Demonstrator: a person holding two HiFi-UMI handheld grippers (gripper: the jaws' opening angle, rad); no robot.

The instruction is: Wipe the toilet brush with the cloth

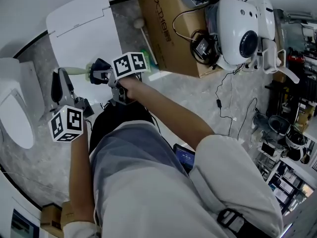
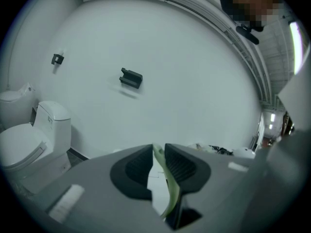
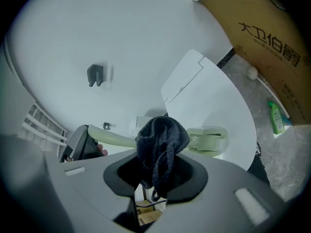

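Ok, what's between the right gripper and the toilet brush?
Only the dark cloth, clamped by the right gripper and hanging in front of the pale green toilet brush, as the right gripper view shows.

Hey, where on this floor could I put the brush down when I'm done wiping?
Bare marble floor lies between the toilet and your left arm, and in a strip beside the cardboard box. The flat white panel is bare too. The right is crowded with cables and shelves.
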